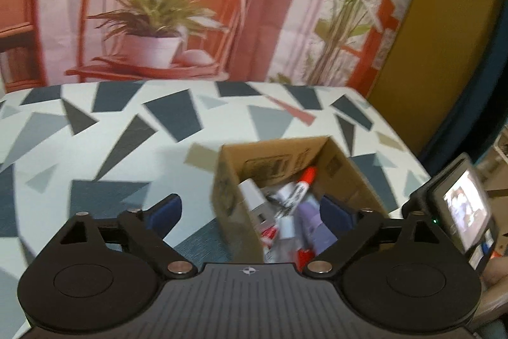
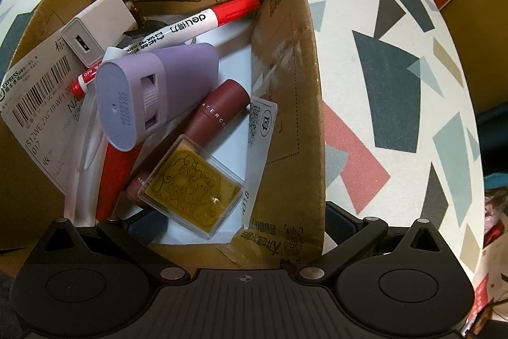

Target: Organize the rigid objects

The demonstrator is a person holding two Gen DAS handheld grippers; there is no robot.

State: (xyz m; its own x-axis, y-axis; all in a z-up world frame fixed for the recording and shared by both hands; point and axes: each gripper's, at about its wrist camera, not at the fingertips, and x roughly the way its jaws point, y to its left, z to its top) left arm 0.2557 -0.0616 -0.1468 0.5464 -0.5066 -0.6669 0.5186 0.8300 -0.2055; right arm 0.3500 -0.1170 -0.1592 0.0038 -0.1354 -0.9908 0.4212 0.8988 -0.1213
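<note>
One cardboard box [image 1: 285, 167] sits on the table [image 1: 95, 123] in the left wrist view. The table has a white cloth with grey, blue and pink shapes. The left gripper [image 1: 250, 208] hangs over the near side of the box with its two blue fingers [image 1: 165, 208] spread wide, and nothing is between them. Inside the box, one red and white marker [image 1: 301, 180] leans on the far wall. One white charger [image 1: 254, 196] and one purple thing [image 1: 311, 215] lie near it, but this view is blurry. At the right edge, a small screen [image 1: 463, 208] glows. Behind the table hangs a picture cloth with a red chair and a potted plant [image 1: 152, 21].

In the right wrist view, the right gripper [image 2: 244, 221] points down into the same box [image 2: 285, 84]. Its fingers are spread, one inside the box and one outside the right wall, and the wall stands between them; whether the pads press on it cannot be told. The marker [image 2: 197, 21] reads "deli". One white charger [image 2: 98, 24] with one plug hole lies at the left. One purple case [image 2: 158, 91] has tiny numbers on its end. One dark red tube [image 2: 219, 110] reads "ATERCO". One clear flat box [image 2: 190, 189] holds a gold picture. One red pen [image 2: 81, 81] reads "RED". One more red thing [image 2: 114, 177] pokes out under the purple case. A white label [image 2: 38, 84] on the left wall reads "EXPRESS" over bar codes.
</note>
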